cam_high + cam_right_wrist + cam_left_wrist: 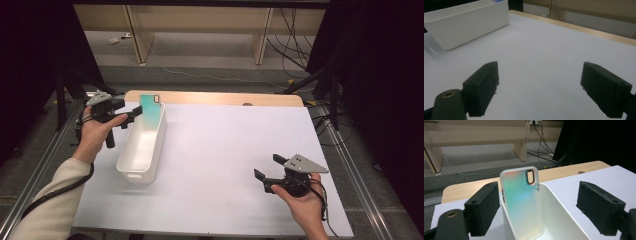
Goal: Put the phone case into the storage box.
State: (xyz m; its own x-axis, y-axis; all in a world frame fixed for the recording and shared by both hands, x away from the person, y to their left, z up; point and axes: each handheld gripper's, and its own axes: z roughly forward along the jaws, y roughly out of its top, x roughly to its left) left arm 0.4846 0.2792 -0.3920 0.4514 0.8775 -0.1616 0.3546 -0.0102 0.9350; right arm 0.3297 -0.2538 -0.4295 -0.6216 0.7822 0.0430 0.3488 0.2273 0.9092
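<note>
An iridescent phone case (150, 106) (521, 200) stands upright inside the far end of a long white bin (142, 145) (564, 220), leaning against its end wall. My left gripper (131, 113) (537, 210) is open just left of that end of the bin, its jaws wide on either side of the case without touching it. Over the near right part of the table my right gripper (270, 169) (546, 90) is open and holds nothing. The bin (466, 23) appears far off in the right gripper view.
A white sheet (225, 150) covers the table, with a wooden strip (215, 98) along its far edge. Metal rails (45, 155) run down both sides. Wooden furniture legs and cables (295, 45) lie on the floor beyond the table.
</note>
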